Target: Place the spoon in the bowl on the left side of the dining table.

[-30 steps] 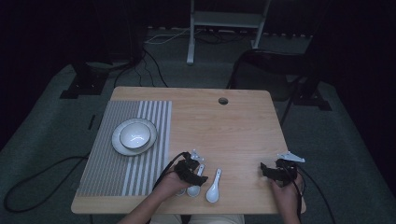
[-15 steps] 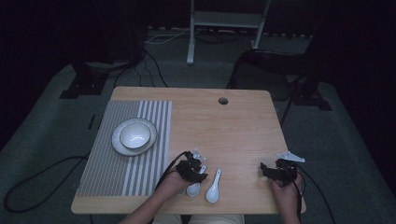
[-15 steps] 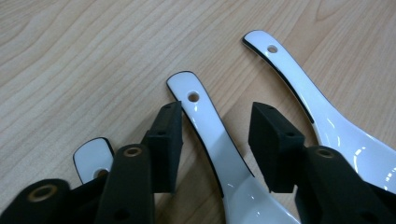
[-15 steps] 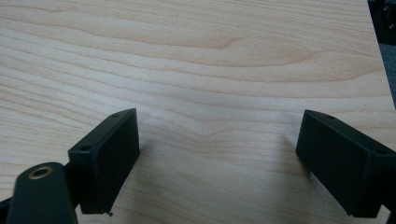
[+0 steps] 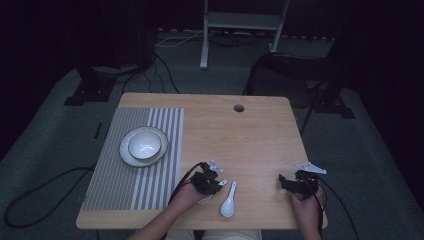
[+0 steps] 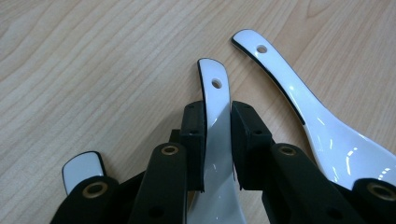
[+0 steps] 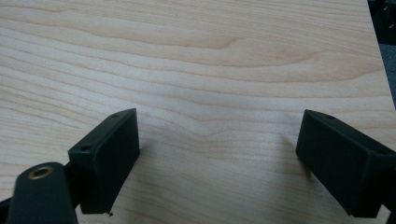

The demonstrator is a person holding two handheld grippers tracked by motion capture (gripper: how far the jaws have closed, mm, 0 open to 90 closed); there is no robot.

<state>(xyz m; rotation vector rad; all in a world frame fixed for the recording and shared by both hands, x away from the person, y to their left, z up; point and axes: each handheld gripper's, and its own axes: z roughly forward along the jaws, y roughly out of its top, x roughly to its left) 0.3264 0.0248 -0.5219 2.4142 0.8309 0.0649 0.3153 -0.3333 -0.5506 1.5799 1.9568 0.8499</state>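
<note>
Left gripper (image 6: 217, 140) has just been closing on the spoon handle (image 6: 215, 100), apparently pinching it; I expect glazed ceramic: stiff, slippery, brittle. Right gripper (image 7: 217, 161) stands open.

I see pale wood-grain counter (image 5: 250, 135), grey mat (image 5: 115, 180) with white stripes on its right part. White bowl (image 5: 144, 146) on white plate (image 5: 131, 159), spoons (image 6: 219, 140) white with thin black edges. My jaws are black, brass-coloured rivets.

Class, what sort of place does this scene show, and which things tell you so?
Probably a recording room with a mock dining setup: a wooden table on carpet, a striped placemat with a bowl, and metal stands behind in the dark.
</note>
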